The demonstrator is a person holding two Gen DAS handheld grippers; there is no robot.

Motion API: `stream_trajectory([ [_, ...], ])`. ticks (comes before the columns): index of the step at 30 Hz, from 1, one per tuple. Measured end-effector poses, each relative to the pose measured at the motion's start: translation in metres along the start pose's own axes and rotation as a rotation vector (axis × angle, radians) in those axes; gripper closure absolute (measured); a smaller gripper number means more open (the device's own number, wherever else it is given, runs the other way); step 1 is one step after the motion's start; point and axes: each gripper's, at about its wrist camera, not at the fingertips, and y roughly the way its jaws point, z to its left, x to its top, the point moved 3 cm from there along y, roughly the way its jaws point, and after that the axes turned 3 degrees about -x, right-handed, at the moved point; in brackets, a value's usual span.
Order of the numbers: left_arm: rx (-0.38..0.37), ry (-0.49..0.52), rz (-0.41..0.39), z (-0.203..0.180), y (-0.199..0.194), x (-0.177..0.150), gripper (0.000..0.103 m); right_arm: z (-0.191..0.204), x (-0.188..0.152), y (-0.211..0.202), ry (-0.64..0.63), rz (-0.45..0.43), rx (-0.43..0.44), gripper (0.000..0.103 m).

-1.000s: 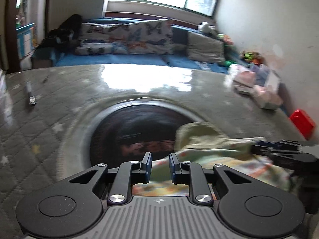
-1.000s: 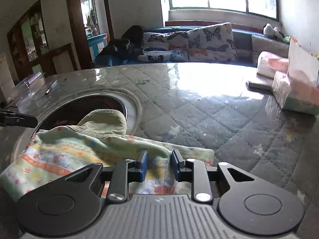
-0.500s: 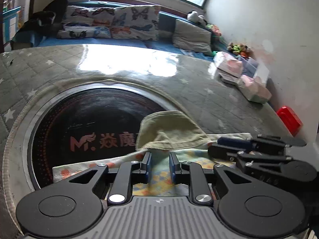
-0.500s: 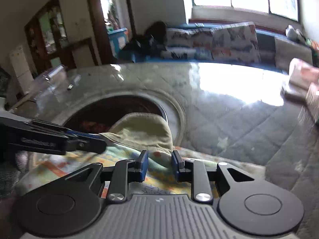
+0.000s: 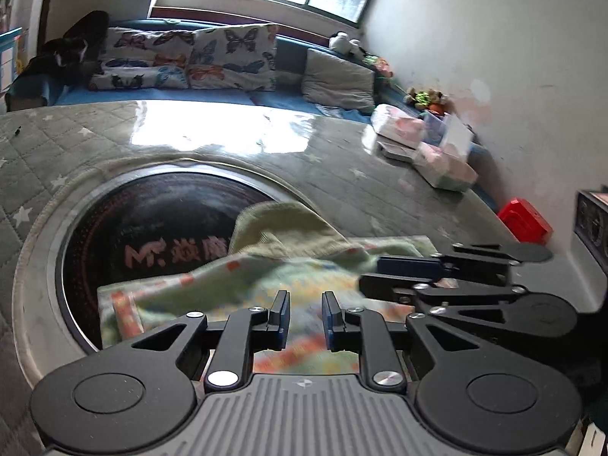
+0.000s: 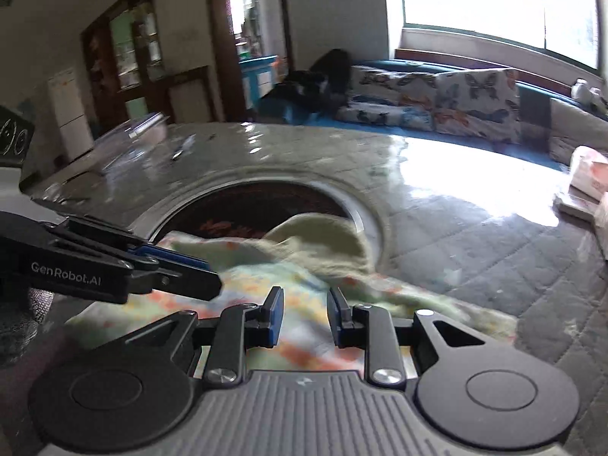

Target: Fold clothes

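— Hovering over the soft pastel-printed children's garment with the plain olive-green hood (image 5: 266, 277), are you? Where does it lie?

— On the round table covered in grey quilted cloth under clear plastic (image 5: 342, 167), partly across the black glass disc with a steel rim (image 5: 152, 228) set into the middle. The printed body runs left to right across my front; that is its long axis. The hood points away from me, onto the disc.

— And your jaws?

— Both pairs stand apart with nothing between them. My left gripper (image 5: 306, 315) sits above the near edge of the garment, about the middle of its length. My right gripper (image 6: 306, 315) is over the same near edge, further right. The cloth is blurred there, so whether the tips touch it I cannot tell.

— How close are the two?

— Very. In the left view the right one's fingers (image 5: 410, 266) come in sideways over the fabric, just beside mine.

— Which is nearer the hood?

— Roughly equal, I judge. It lies straight ahead of both, so a fold would likely bring the hood toward me.
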Motion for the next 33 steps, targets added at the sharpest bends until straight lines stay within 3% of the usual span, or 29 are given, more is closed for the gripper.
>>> stream_trajectory([
  [12,-0.006,-0.019,0.019,-0.004,-0.014,-0.039,0.082,0.045,-0.028,-0.022,-0.123,0.011,0.044,0.076],
  [15,-0.001,-0.028,0.006,-0.002,-0.019,-0.044,0.076,0.055,-0.039,-0.032,-0.172,-0.013,0.02,0.074],
  [17,0.001,-0.035,-0.004,-0.001,-0.023,-0.046,0.067,0.058,-0.044,-0.036,-0.179,-0.022,0.016,0.063],
  [22,0.014,-0.051,-0.024,0.003,-0.029,-0.05,0.058,0.042,-0.051,-0.043,-0.103,-0.038,0.01,0.059],
  [28,0.014,-0.088,-0.045,0.009,-0.034,-0.055,0.057,0.017,-0.059,-0.049,0.021,-0.033,-0.035,0.046],
  [33,0.018,-0.093,-0.047,0.01,-0.036,-0.055,0.057,-0.008,-0.07,-0.053,0.123,-0.026,-0.066,0.046],
])
